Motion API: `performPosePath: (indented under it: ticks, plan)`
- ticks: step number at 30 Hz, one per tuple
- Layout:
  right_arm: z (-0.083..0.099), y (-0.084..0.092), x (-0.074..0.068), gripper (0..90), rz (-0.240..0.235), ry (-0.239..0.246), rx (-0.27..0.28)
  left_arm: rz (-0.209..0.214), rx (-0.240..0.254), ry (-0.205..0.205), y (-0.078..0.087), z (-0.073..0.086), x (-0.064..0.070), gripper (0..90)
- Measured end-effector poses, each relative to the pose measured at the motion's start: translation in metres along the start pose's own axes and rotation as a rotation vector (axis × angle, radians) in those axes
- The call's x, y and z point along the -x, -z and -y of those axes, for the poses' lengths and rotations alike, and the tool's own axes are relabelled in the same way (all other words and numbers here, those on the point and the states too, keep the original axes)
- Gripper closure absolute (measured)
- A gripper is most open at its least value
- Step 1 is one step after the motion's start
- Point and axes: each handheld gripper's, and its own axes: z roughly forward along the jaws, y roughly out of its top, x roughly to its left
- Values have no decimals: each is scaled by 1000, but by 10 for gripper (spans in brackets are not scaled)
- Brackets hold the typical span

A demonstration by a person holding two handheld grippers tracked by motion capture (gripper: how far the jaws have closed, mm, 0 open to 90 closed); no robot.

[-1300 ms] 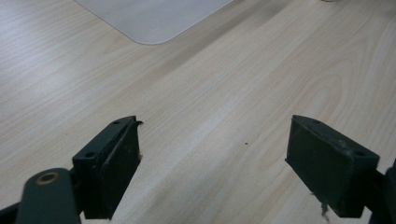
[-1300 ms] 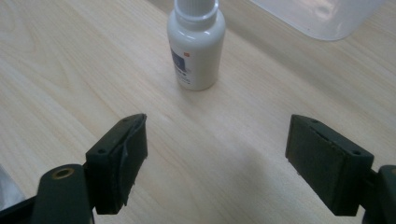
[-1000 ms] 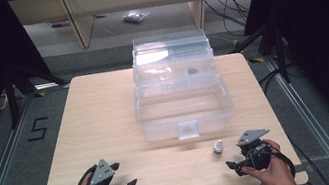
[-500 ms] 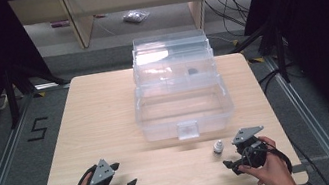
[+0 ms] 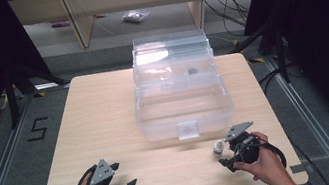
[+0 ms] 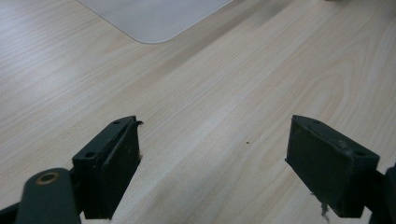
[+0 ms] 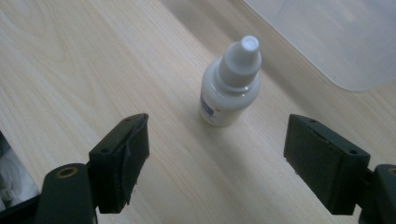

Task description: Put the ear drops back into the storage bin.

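A small white dropper bottle (image 5: 218,147) stands upright on the wooden table (image 5: 101,118), just in front of a clear plastic box (image 5: 146,121). My right gripper (image 5: 224,155) is open beside it, its jaws aimed at the bottle. In the right gripper view the bottle (image 7: 231,88) stands a little ahead of that gripper (image 7: 219,135), between the lines of the two jaws and touching neither. Those jaws have just closed slightly. My left gripper (image 5: 124,175) rests open at the front left, and in its own view (image 6: 212,135) bare wood lies between the jaws.
The clear box has its lid raised at the back (image 5: 171,51) and a latch tab (image 5: 187,130) at its front wall; a small dark item (image 5: 193,71) lies in its rear part. Dark frames and cables flank the table. A corner of the box (image 6: 154,18) lies ahead of the left gripper.
My right hand has shifted a little to the left, closer to the bottle. The left hand and the box have not moved.
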Motion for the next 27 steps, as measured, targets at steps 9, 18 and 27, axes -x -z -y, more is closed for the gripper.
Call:
performPosePath:
  ticks: [9, 18, 27]
  plan:
    - [-16, -10, 0, 266, 1, 51, -62, 2, -3, 0, 0, 0, 0, 168]
    - [-30, -20, 4, 318, -14, 87, -113, 4, -5, -2, 0, 0, 0, 168]
    - [-36, -25, 5, 399, -32, 117, -160, 12, -26, -22, 1, 0, -1, 168]
